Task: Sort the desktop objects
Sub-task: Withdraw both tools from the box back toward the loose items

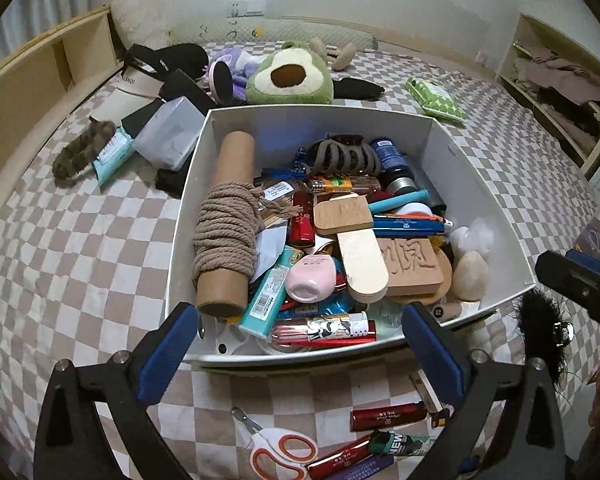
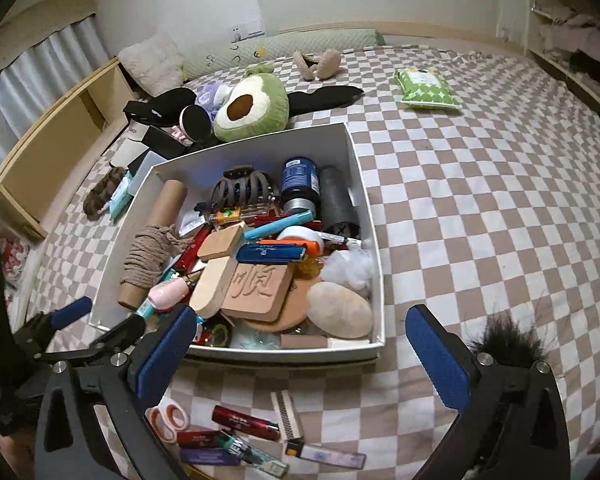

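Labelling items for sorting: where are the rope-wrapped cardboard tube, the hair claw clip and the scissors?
rope-wrapped cardboard tube (image 1: 225,236), left wrist view, on the rope coil.
hair claw clip (image 1: 346,157), left wrist view, on its teeth.
scissors (image 1: 284,454), left wrist view, on the handle.

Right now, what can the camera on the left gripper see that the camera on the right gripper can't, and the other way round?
Only the left wrist view shows the frosted plastic case beside the box in full, and the whole pair of scissors with both orange handles.

Only the right wrist view shows the whole beige stone in the box's near corner and the grey cylinder at the far side.

Both show the white box of clutter, the rope-wrapped cardboard tube, the avocado plush, and open blue-padded fingers.
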